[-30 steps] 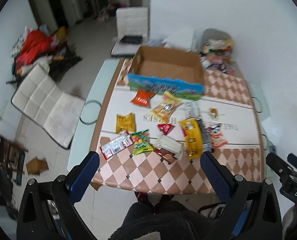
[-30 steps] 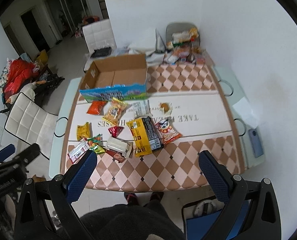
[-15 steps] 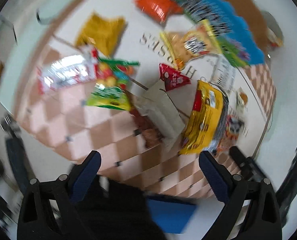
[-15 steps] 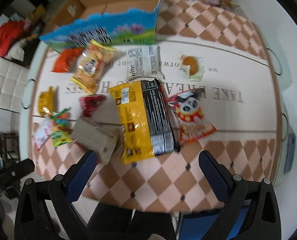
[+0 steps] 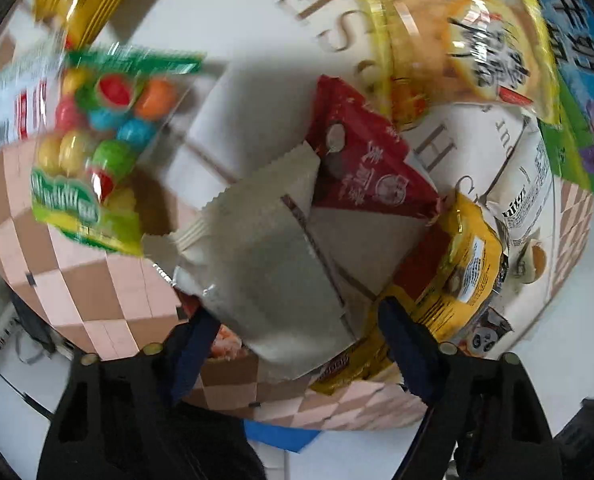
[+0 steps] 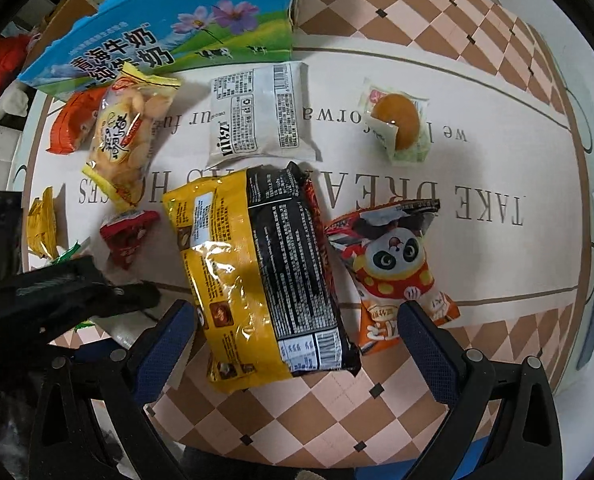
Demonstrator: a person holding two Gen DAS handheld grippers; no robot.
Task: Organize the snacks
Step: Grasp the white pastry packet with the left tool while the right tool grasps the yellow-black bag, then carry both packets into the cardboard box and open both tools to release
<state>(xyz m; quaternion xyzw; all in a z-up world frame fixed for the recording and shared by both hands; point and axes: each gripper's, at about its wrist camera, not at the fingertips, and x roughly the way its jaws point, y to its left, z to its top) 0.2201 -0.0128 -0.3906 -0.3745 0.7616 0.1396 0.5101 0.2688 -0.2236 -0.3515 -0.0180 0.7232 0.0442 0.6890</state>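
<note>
Snack packets lie scattered on the checked tablecloth [image 6: 337,412]. My left gripper [image 5: 297,344] is open, its fingers on either side of the near end of a grey-white paper packet [image 5: 273,256], close above it. A red triangular packet [image 5: 361,160] lies just beyond. My right gripper [image 6: 297,340] is open, its fingers astride the near end of a large yellow-and-black bag [image 6: 257,272]. A panda packet [image 6: 393,268] lies right of that bag. The blue-fronted cardboard box [image 6: 157,44] stands at the back left.
A candy-ball bag [image 5: 93,152], a yellow biscuit bag [image 6: 125,132], an orange packet [image 6: 73,120], a white packet [image 6: 261,116] and a wrapped bun [image 6: 397,124] lie on the table. The left gripper's body [image 6: 57,296] shows at the right view's left edge.
Both grippers have dropped from high above the table to just over the snacks. The left now straddles the grey-white packet, the right the yellow-and-black bag. Both stay open.
</note>
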